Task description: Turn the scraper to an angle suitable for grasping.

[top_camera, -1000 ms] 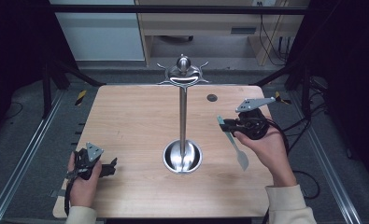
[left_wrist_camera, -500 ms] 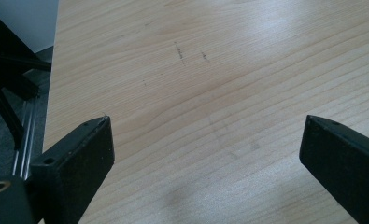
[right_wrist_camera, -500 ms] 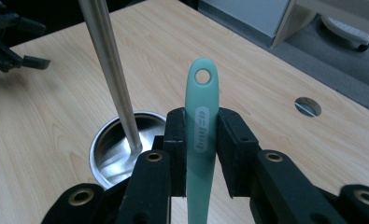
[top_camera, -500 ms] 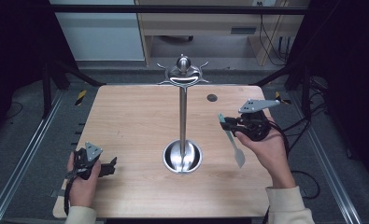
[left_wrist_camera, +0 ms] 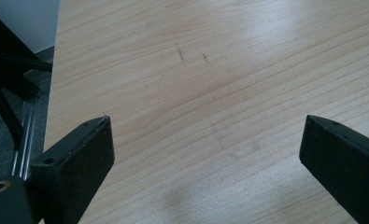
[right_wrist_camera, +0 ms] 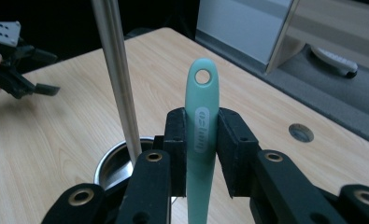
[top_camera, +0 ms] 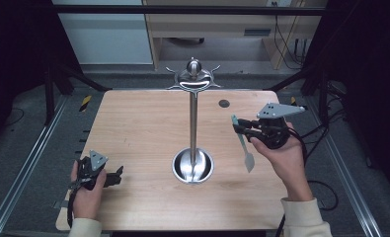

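A tall metal stand (top_camera: 193, 123) with curved hooks at its top (top_camera: 193, 79) rises from a round steel base (top_camera: 193, 166) in the middle of the wooden table (top_camera: 143, 123). To its right, my right gripper (top_camera: 238, 127) is shut on the handle of a pale green utensil (top_camera: 244, 143), whose blade hangs down toward the table. In the right gripper view the handle's holed end (right_wrist_camera: 203, 88) sticks up between the pads of my right gripper (right_wrist_camera: 202, 122), beside the pole (right_wrist_camera: 119, 79). My left gripper (top_camera: 116, 175) rests at the table's front left, open (left_wrist_camera: 205, 140) over bare wood.
A small dark round hole (top_camera: 224, 103) sits in the tabletop at the back right. Metal frame rails (top_camera: 29, 163) run along both sides of the table. Cables (top_camera: 326, 148) trail off the right edge. A cabinet (top_camera: 207, 29) stands behind the table.
My right hand has shifted slightly to the right with the utensil, which now hangs a little steeper. The left hand has not moved.
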### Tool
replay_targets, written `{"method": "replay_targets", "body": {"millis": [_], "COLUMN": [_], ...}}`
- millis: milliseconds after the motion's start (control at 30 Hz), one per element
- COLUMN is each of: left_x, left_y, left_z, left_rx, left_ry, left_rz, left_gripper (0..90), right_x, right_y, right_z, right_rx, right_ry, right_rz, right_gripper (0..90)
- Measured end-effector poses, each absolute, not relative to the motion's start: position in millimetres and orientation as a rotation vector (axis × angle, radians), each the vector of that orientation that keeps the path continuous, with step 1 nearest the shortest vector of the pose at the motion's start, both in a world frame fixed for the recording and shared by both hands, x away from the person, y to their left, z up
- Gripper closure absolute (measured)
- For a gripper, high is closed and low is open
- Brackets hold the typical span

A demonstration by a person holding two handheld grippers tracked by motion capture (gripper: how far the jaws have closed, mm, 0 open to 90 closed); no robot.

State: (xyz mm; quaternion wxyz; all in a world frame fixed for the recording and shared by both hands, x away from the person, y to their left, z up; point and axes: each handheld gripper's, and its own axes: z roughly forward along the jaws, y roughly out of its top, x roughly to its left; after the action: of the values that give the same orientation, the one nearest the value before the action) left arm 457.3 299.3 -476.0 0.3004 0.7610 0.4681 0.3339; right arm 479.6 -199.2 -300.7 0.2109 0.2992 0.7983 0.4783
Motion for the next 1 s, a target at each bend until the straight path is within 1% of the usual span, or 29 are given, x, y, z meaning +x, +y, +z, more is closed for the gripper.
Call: {"method": "replay_targets", "body": {"millis": [467, 1000], "left_x": [457.5, 457.7], "left_y": [298.7, 297.6], "left_z": [-476.2, -476.6], "left_rx": [2.024, 2.031], "left_ry": [1.239, 1.235], "left_rz": [0.885, 0.882], "left_gripper": [3.0, 3.0], "right_x": [473.7, 468.3], "right_y": [-192.3, -182.0], "right_z": [-294.3, -290.2], "right_rx": [0.796, 0.790], "right_ry": [2.195, 2.111], "right_rz": [1.350, 1.472], "right_gripper": [74.4, 74.4]}}
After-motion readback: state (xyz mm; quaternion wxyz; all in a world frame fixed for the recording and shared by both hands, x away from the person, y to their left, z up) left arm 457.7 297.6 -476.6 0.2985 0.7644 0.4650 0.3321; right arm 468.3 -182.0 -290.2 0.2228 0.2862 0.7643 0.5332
